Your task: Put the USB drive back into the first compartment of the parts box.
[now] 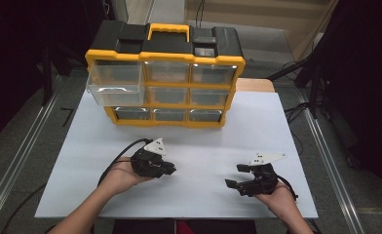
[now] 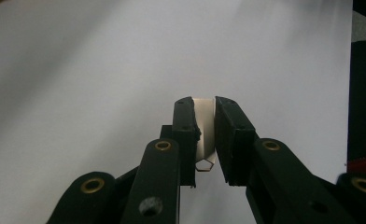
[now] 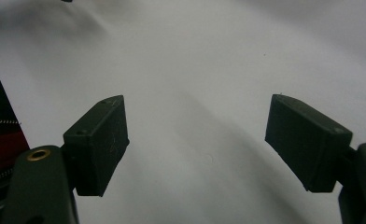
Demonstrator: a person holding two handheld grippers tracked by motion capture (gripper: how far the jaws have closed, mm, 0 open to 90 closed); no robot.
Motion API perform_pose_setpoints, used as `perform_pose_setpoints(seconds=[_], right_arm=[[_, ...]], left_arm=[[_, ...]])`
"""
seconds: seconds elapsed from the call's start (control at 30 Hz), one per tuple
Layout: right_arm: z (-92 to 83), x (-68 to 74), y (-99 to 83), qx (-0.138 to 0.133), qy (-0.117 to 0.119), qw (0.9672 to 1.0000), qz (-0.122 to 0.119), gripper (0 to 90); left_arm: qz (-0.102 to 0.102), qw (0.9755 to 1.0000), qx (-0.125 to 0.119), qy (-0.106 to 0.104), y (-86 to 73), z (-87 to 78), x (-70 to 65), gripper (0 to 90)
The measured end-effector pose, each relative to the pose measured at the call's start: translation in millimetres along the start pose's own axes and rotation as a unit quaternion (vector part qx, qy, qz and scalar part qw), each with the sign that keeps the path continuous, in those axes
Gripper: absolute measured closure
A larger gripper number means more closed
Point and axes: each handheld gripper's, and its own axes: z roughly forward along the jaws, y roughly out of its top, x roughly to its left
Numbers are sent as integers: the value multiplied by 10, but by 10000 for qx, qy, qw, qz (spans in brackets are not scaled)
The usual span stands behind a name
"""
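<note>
Left gripper view, white piece (image 2: 204, 130) clamped in left tool (image 2: 204, 105)

Right claw (image 3: 197, 144) agape above white tabletop (image 3: 209, 56)

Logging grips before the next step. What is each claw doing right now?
Left claw: shut on a small white piece; what it is cannot be told.
Right claw: open, nothing between its jaws.

High view looks down; both gripper views closely face the white tabletop (image 1: 203, 146).
</note>
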Motion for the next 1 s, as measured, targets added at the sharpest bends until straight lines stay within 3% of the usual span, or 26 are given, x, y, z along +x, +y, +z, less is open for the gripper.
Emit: perform_pose_setpoints(seconds=[0.27, 0.43, 0.57, 1.0], right_arm=[[-1, 2, -1, 3, 23, 10000, -3, 193], [11, -2, -3, 79, -23, 10000, 6, 193], [6, -3, -2, 58, -7, 10000, 10, 193], [9, -3, -2, 70, 1, 10000, -1, 193]], left_arm=[[102, 9999, -111, -44, -40, -178, 64, 798], [-75, 9999, -91, -17, -55, -275, 117, 798], [-97, 9999, -126, -35, -76, -340, 153, 798], [84, 9999, 17, -68, -111, -522, 175, 799]])
